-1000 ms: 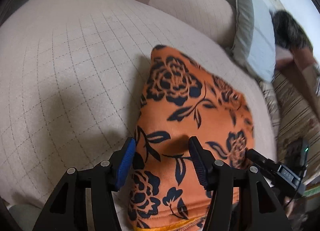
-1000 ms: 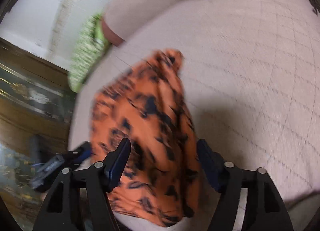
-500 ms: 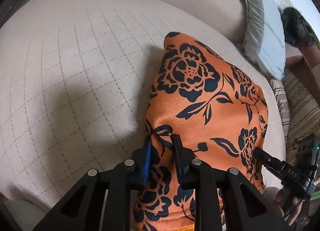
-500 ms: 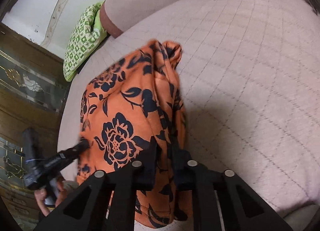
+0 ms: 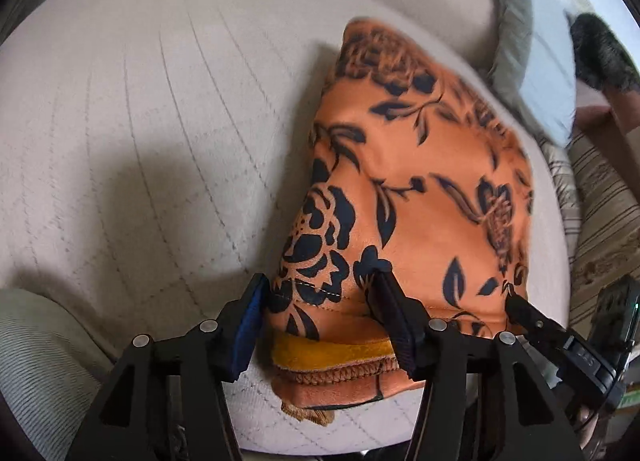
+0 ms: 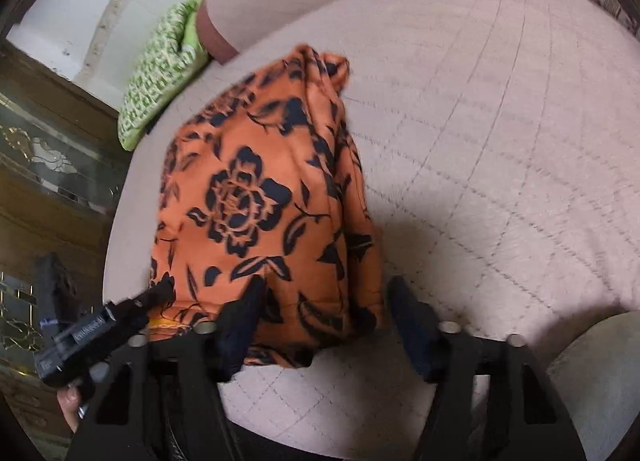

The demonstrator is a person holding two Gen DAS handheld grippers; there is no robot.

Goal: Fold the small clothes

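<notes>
On the quilted cushion (image 5: 152, 109), the orange floral garment (image 5: 420, 189) lies folded at twelve o'clock from both tools. Half a second ago both pinched its near hem; now the left gripper (image 5: 320, 321) and right gripper (image 6: 328, 325) are opening, pads off the cloth, so this fold looks set down.

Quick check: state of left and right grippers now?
Left gripper: opening, orange floral garment between jaws, unpinched.
Right gripper: opening, same garment's edge between jaws.
</notes>
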